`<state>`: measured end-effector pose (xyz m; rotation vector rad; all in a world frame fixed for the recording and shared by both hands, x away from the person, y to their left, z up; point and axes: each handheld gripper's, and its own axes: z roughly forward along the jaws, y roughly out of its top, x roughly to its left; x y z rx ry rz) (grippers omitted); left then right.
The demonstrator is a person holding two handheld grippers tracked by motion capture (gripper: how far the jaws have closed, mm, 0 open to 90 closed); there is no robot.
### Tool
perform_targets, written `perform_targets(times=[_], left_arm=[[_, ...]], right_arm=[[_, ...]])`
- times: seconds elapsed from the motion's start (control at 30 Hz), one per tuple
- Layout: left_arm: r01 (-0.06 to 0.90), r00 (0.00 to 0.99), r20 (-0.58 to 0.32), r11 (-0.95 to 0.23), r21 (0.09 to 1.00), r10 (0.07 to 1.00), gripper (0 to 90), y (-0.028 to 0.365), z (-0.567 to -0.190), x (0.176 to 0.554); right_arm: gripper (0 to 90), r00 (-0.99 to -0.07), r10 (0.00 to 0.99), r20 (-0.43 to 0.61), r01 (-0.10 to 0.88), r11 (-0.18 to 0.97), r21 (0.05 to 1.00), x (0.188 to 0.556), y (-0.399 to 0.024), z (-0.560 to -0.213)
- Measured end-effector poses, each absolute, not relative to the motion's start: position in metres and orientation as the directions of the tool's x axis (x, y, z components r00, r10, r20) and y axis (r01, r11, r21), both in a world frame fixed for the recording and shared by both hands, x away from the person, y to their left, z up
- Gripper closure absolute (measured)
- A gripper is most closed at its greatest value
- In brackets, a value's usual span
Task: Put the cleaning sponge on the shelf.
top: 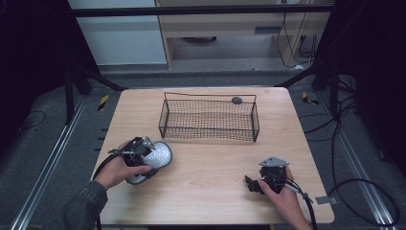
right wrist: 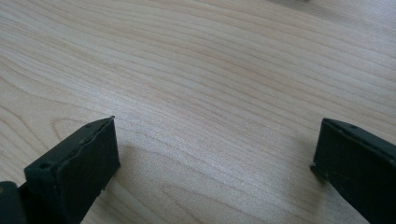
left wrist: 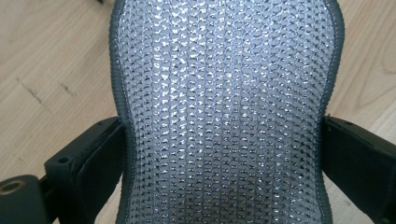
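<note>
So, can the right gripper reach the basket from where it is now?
Probably yes. The right gripper is open and holds nothing, and bare table lies between it and the basket. The left gripper with the silver mesh pad sits off to the side.

Lab or test rig: worktop (top: 201,158) ringed by black curtains (top: 28,57), metal frame rails (top: 43,163), loose floor cables (top: 364,191), hazard-tape markers (top: 103,101).

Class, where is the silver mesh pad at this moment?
In the high view, the silver mesh pad sits at the table's front left, clamped in the left gripper, nearer the person than the wire basket.
</note>
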<state>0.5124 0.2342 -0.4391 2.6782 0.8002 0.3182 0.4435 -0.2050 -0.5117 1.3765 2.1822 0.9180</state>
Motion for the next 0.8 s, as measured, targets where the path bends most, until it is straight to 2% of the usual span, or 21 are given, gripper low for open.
perform_targets(times=[0.37, 0.8], left_arm=[[0.436, 0.841, 0.151, -0.817, 0.377, 0.519, 3.0, 0.215, -0.422, 0.511], [0.354, 0.857, 0.233, -0.854, 0.38, 0.459, 3.1, 0.19, -0.407, 0.511]], right_arm=[[0.4, -0.435, 0.9, 0.009, 0.636, 0.301, 0.711, 0.444, -0.205, -0.512], [0.4, -0.442, 0.897, -0.008, 0.626, 0.314, 0.714, 0.444, -0.205, -0.513]])
